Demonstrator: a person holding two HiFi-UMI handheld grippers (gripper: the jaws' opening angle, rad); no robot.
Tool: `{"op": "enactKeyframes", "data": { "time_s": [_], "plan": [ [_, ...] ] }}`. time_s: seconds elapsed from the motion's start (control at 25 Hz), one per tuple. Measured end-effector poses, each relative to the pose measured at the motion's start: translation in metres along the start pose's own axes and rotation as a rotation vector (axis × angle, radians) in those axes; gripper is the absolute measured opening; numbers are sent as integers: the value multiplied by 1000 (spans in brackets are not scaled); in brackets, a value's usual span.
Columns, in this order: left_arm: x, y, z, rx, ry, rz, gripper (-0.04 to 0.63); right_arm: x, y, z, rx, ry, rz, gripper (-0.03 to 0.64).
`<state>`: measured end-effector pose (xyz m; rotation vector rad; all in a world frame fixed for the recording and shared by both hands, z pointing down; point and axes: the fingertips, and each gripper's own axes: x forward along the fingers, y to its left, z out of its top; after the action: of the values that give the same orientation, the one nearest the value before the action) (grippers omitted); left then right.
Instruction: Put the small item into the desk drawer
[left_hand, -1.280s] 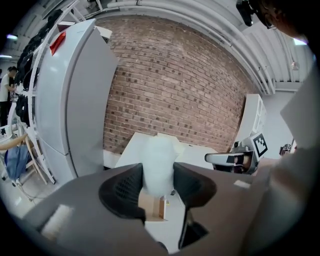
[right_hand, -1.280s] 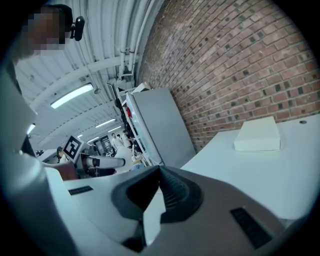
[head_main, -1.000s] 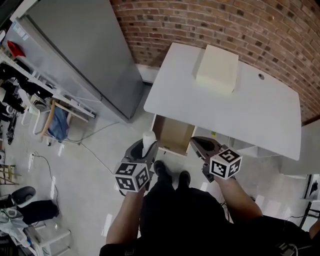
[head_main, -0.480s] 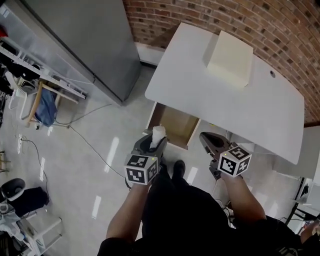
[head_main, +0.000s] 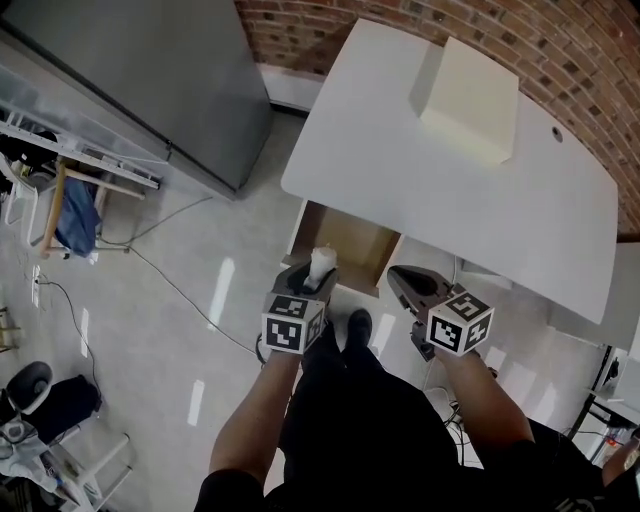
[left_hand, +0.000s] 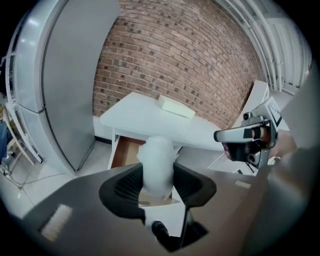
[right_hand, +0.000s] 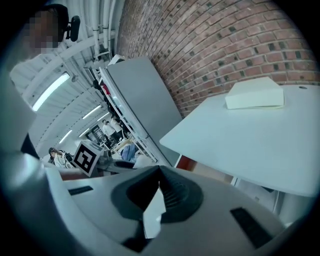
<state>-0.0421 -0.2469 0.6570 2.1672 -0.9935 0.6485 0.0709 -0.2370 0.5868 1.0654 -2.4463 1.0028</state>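
My left gripper (head_main: 318, 275) is shut on a small white, soft-looking item (head_main: 321, 262) that stands up between its dark pads (left_hand: 122, 187). In the left gripper view the white item (left_hand: 157, 165) hides part of the open wooden drawer (left_hand: 125, 150). The drawer (head_main: 345, 245) hangs pulled out under the white desk (head_main: 400, 180), and the held item is at its front edge. To the right my right gripper (head_main: 402, 280) hovers in front of the desk, jaws together, nothing in them (right_hand: 159, 192).
A pale flat box (head_main: 470, 85) lies on the desk's far side by the brick wall (head_main: 560, 40). A tall grey cabinet (head_main: 130, 80) stands to the left. The person's shoes (head_main: 355, 325) are on the floor below the drawer, and cables (head_main: 170, 280) trail at left.
Both grippers have sunk. The left one, still holding the white item, has shifted right to the drawer's front edge. The right gripper stays shut.
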Motion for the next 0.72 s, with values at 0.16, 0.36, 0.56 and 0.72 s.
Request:
{"op": "enactKeyframes", "data": {
  "time_s": [0.16, 0.36, 0.56, 0.72],
  "plan": [
    [31, 11, -17, -4, 59, 6, 187, 14, -15, -17, 35, 19, -7, 11],
    [72, 20, -38, 32, 152, 0, 187, 34, -29, -40, 76, 37, 0, 11],
    [109, 23, -59, 103, 239, -26, 187, 46, -45, -57, 101, 49, -5, 11],
    [135, 23, -73, 135, 288, -42, 187, 53, -58, -69, 122, 49, -24, 11]
  ]
}}
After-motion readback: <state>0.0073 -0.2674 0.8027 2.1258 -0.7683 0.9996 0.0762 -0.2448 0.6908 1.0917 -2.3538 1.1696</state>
